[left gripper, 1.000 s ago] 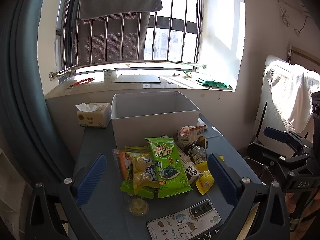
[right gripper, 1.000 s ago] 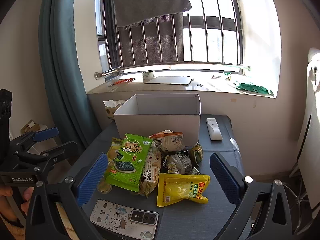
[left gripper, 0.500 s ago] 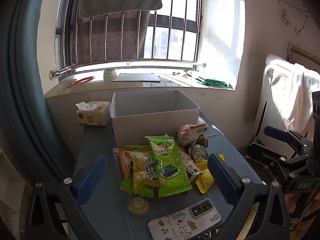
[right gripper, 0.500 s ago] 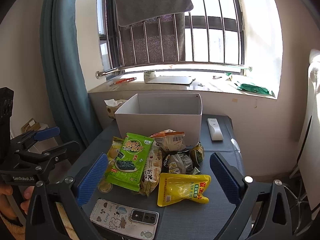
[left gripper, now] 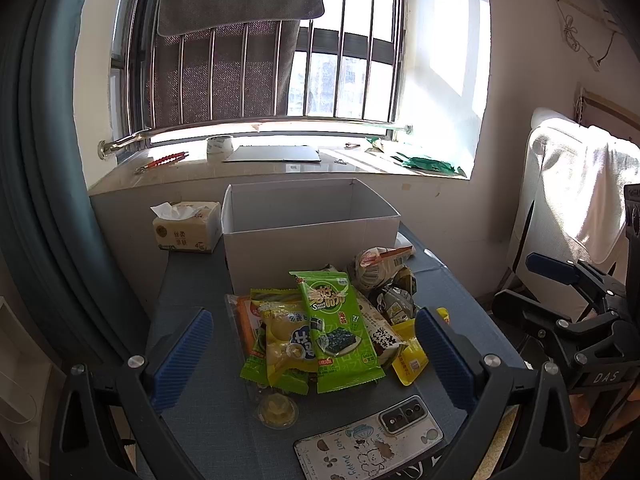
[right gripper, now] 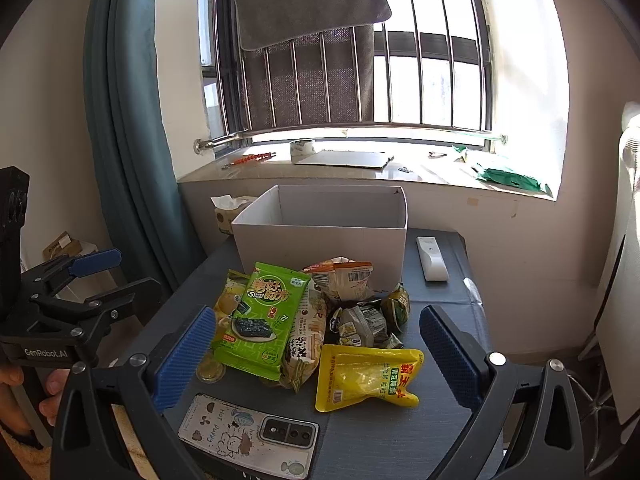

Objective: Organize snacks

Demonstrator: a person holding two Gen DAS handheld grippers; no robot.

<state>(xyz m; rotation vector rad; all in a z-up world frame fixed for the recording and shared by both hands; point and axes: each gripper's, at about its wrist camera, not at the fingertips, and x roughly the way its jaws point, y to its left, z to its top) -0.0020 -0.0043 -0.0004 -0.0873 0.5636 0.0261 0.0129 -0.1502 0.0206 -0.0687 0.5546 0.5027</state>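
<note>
Both grippers, left gripper (left gripper: 314,344) and right gripper (right gripper: 318,346), hover spread and empty over the snack pile (right gripper: 304,316); nothing sits in the white box (right gripper: 320,240) at the table's far edge, so a first grab likely comes next.

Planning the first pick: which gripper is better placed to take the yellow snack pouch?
Right, probably. The yellow pouch lies between the open right gripper fingers; for the left gripper it sits off-side, partly covered.

Both views have drifted slightly, the white box (left gripper: 312,236) sitting marginally lower in frame.
</note>
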